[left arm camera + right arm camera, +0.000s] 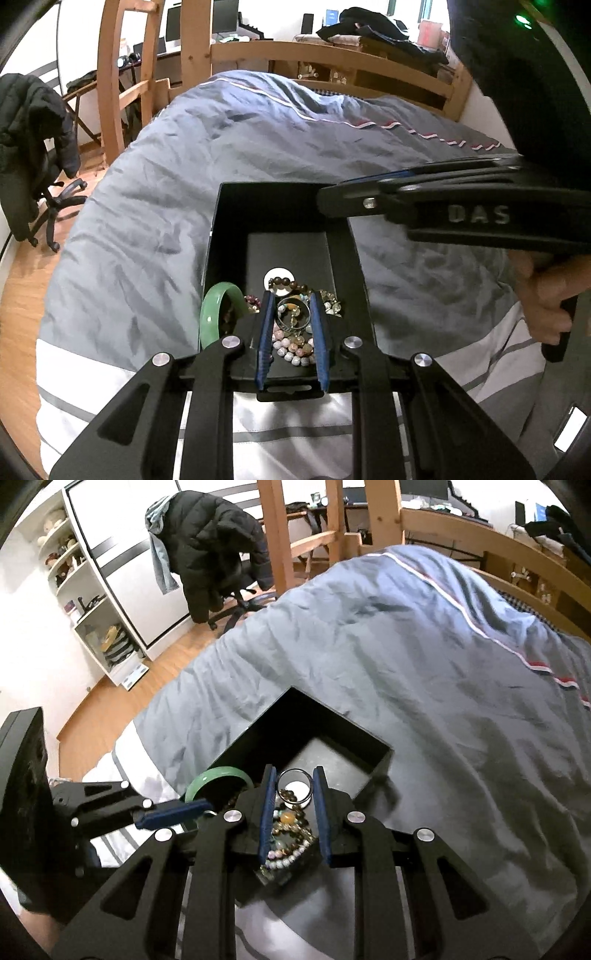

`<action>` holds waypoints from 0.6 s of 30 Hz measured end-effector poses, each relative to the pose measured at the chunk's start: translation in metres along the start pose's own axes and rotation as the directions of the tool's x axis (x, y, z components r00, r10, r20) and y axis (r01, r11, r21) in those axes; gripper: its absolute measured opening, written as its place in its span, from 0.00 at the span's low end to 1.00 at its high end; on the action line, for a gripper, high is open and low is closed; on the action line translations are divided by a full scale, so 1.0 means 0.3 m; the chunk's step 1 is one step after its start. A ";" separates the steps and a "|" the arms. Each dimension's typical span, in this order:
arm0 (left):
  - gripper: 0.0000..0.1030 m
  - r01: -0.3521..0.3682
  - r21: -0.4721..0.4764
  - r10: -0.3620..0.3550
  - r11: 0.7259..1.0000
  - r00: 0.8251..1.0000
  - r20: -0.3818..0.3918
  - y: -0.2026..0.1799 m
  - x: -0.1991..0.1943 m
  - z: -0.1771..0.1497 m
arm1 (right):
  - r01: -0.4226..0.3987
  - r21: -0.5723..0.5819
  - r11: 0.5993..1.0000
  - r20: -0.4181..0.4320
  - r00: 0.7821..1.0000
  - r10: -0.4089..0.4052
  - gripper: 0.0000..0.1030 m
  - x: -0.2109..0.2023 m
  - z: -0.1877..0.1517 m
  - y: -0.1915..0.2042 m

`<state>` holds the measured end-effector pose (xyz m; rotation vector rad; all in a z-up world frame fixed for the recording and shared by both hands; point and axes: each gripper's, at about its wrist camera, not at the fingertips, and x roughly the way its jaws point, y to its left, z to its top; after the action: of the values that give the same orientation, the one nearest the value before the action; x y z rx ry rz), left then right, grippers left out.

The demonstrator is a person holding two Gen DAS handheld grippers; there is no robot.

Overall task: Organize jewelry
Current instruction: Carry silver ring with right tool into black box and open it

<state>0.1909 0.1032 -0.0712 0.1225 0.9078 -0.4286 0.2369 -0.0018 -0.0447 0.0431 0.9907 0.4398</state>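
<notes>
A grey duvet [221, 166] fills both views. Only the right wrist view takes in the white shelf unit [92, 590] at ten o'clock. The chair hung with a dark jacket [218, 550] stands at eleven o'clock there, and at nine o'clock in the left wrist view. The open black box [218, 236] lies on the duvet, square-on to the left camera and corner-on to the right. Only the left wrist view shows the person's hand [546, 295] at three o'clock, gripping the handle of the right gripper [325, 199], which reaches in from two o'clock above the box's far end. The right wrist view in turn shows the left gripper [199, 808] coming in from nine o'clock, its tip just beside the green bangle [218, 773], which leans on the box's wall. In the box, under both sets of fingers, lies a heap of bead bracelets [291, 350], with a white disc [271, 275] at twelve o'clock of the left gripper's tips. Each gripper's jaws stand a narrow gap apart, and a silver ring [295, 786] shows in that gap. Whether either gripper pinches it or it merely lies below cannot be told.
</notes>
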 end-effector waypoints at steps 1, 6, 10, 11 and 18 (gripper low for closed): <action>0.19 -0.004 0.003 0.004 1.000 1.000 -0.003 0.001 0.003 -0.002 | -0.009 0.005 1.000 -0.007 1.000 0.009 0.20 0.010 0.001 0.000; 0.19 -0.017 0.007 0.017 1.000 1.000 -0.018 0.000 0.020 -0.011 | -0.004 -0.005 1.000 -0.028 1.000 0.004 0.21 0.035 0.002 0.003; 0.43 -0.035 -0.018 0.034 0.999 0.999 -0.016 0.020 0.019 -0.021 | -0.001 -0.001 1.000 -0.025 1.000 0.001 0.34 0.028 0.004 0.004; 0.48 -0.036 -0.023 0.036 0.999 0.999 -0.011 0.023 0.015 -0.023 | -0.005 0.007 1.000 -0.021 1.000 0.006 0.38 0.026 0.005 -0.001; 0.75 -0.037 -0.031 0.038 0.999 0.998 0.043 0.015 -0.029 -0.027 | -0.018 0.073 0.997 0.024 1.000 0.016 0.81 -0.021 0.007 -0.038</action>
<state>0.1820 0.1121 -0.0696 0.1022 0.8679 -0.3816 0.2394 -0.0142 -0.0412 0.1222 0.9838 0.4179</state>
